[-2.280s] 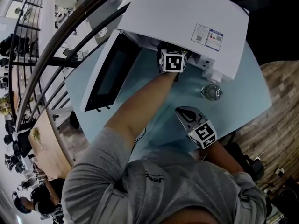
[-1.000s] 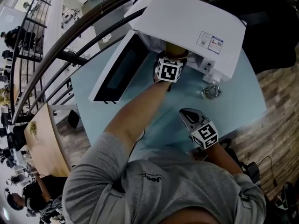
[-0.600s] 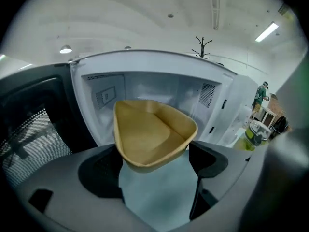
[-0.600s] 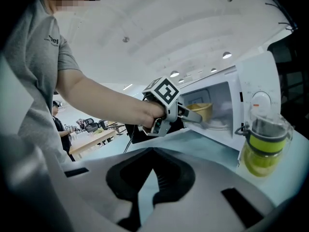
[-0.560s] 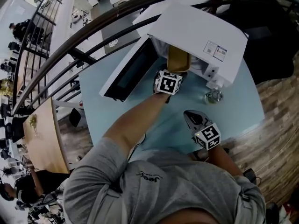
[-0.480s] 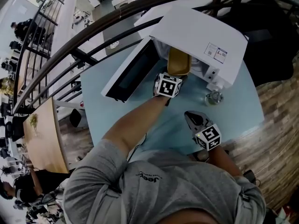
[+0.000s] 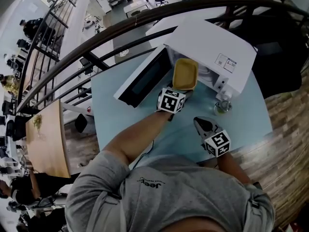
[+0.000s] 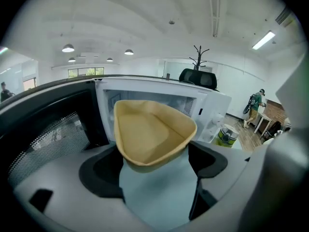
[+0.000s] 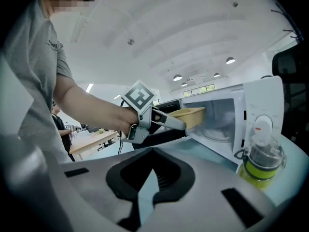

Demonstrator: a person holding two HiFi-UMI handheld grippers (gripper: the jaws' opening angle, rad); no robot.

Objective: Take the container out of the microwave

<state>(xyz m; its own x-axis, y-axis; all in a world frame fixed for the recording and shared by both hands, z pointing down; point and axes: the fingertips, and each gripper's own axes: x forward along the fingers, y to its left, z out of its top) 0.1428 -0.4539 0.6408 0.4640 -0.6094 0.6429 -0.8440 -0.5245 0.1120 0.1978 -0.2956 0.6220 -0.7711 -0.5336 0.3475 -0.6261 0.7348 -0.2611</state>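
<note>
A tan, empty, rectangular container (image 7: 185, 74) hangs in front of the open microwave (image 7: 212, 47), just outside its cavity and above the table. My left gripper (image 7: 182, 89) is shut on the container's near end, and the jaws stand wide around it. In the left gripper view the container (image 8: 149, 132) sits between the black pads (image 8: 102, 174). The right gripper view shows the container (image 9: 194, 116) level with the cavity mouth. My right gripper (image 7: 199, 122) is shut with nothing in it, and hovers over the table's front right part.
The microwave door (image 7: 144, 77) swings open to the left. A small bottle with a green base (image 7: 222, 105) stands on the light blue table (image 7: 120, 115), right of the microwave front. A dark railing curves behind the table. Wooden floor lies to the right.
The left gripper has drawn the container out of the microwave cavity toward me and a little upward. The right gripper has stayed over the front of the table.
</note>
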